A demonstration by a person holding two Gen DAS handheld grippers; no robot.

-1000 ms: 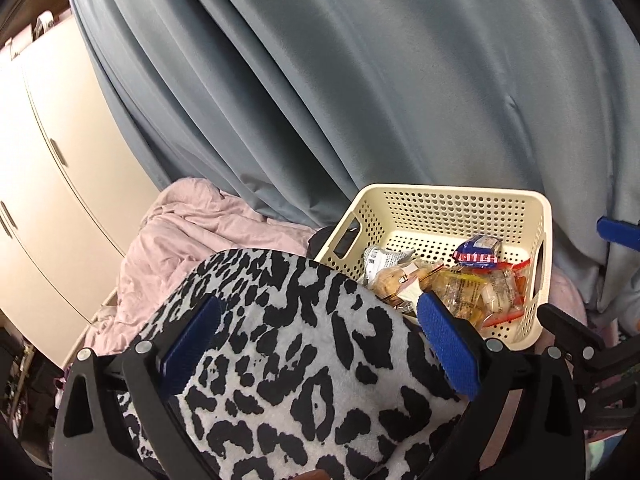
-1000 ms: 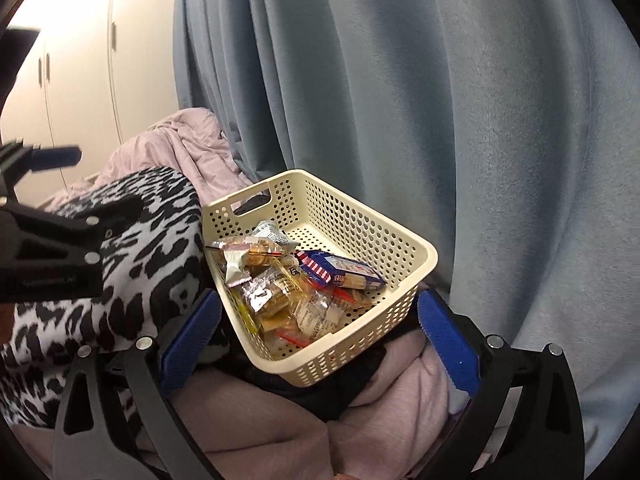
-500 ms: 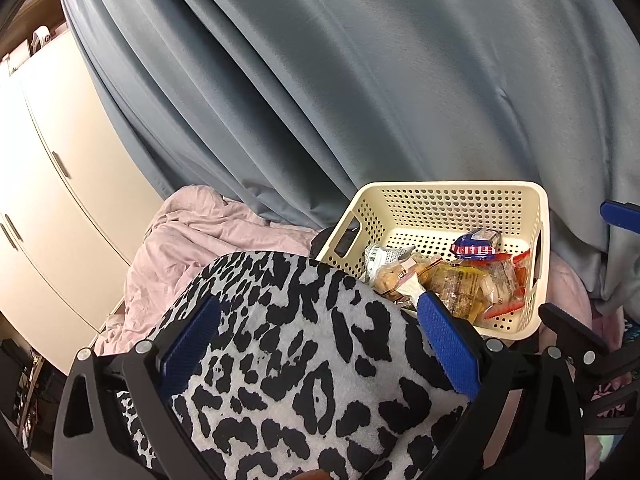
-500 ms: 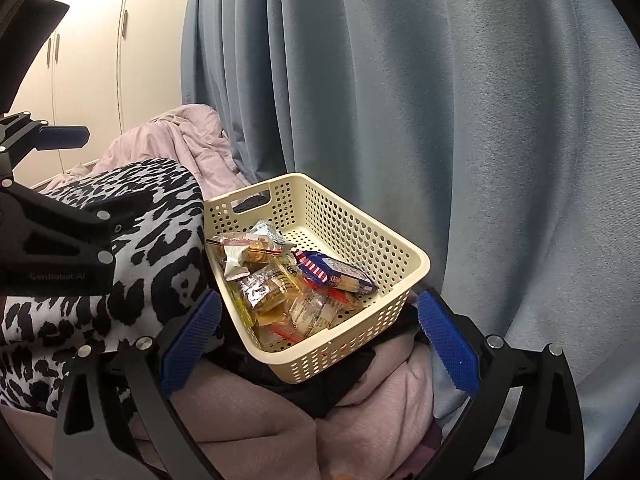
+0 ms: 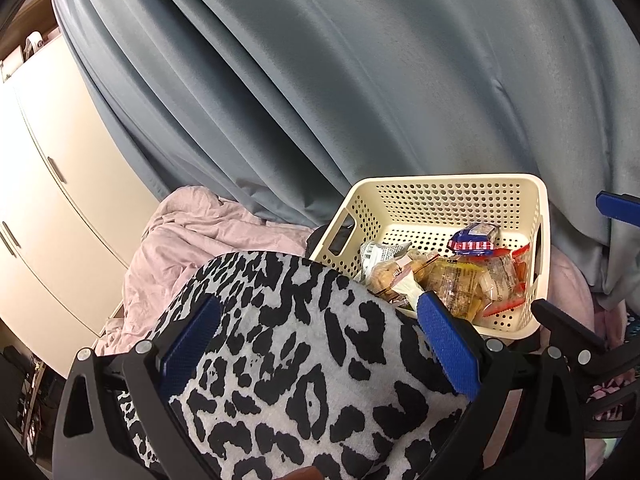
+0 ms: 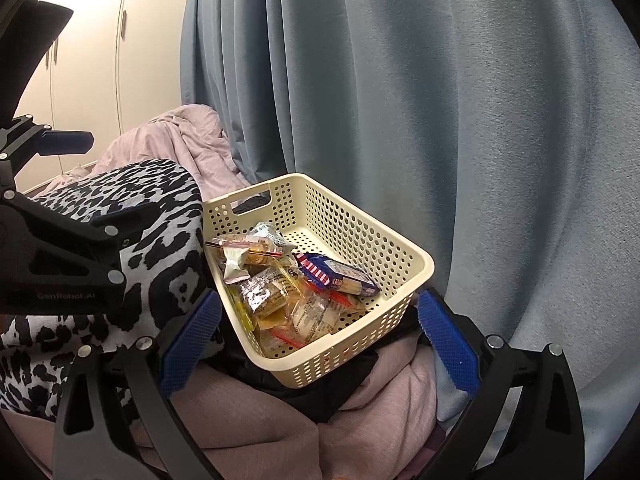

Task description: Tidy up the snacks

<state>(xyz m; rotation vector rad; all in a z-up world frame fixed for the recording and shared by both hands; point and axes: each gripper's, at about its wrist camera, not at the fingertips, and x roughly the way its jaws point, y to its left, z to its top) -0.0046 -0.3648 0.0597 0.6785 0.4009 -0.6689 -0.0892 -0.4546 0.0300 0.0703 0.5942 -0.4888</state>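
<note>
Both grippers, left (image 5: 318,344) and right (image 6: 318,338), hang wide apart and empty, snacks (image 6: 288,292) heaped in the tilted basket (image 6: 416,276) on the bedding, so reach in from above, taking one top packet.

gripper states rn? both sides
Left tool: open, holding nothing, over the leopard-print cushion.
Right tool: open, holding nothing, in front of the snack basket.
</note>
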